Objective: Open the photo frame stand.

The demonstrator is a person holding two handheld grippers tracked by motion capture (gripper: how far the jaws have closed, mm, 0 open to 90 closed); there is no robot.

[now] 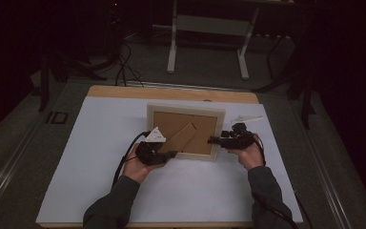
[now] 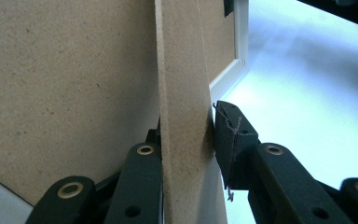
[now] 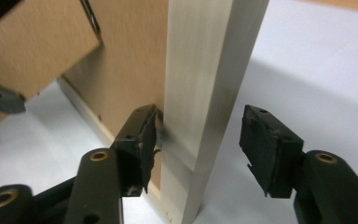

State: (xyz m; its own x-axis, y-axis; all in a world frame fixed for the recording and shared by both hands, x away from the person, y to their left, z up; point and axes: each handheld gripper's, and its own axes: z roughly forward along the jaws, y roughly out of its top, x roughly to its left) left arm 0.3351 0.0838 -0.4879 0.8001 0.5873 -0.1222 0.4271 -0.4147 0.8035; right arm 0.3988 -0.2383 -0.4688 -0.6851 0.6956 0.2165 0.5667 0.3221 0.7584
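Note:
A pale wooden picture frame lies face down on the white sheet, its brown backing board facing up. The brown fold-out stand runs slantwise across the backing. My left gripper is at the frame's near edge. In the left gripper view its jaws are shut on the edge of the stand, with a pad pressed against it. My right gripper straddles the frame's right rail. It stands open: one pad touches the rail's inner side and the other is well apart.
A white sheet covers most of the wooden table. A small white paper scrap lies just right of the frame. Behind the table, a white metal stand and cables are on the dark floor.

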